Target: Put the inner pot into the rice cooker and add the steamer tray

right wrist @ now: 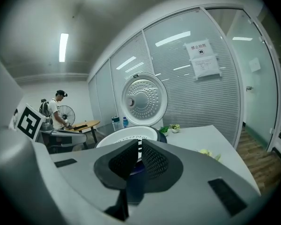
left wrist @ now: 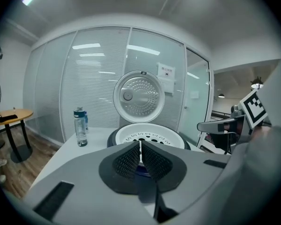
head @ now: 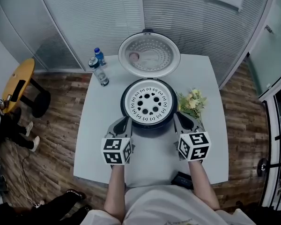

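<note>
The dark rice cooker (head: 150, 125) stands mid-table with its lid (head: 149, 54) swung up behind it. A white perforated steamer tray (head: 150, 102) sits in its mouth and hides whatever lies beneath. My left gripper (head: 123, 124) is at the cooker's front left and my right gripper (head: 180, 121) at its front right, both close to the body and apart from the tray. In the left gripper view the left gripper (left wrist: 140, 153) is shut on nothing, with the tray (left wrist: 150, 137) just beyond. The right gripper (right wrist: 139, 156) is likewise shut and empty, facing the tray (right wrist: 124, 138).
Two water bottles (head: 99, 71) stand at the table's (head: 107, 121) back left. A small bunch of flowers (head: 192, 102) lies right of the cooker. A black object (head: 182, 179) lies at the front edge. A round wooden side table (head: 18, 84) stands on the floor at far left.
</note>
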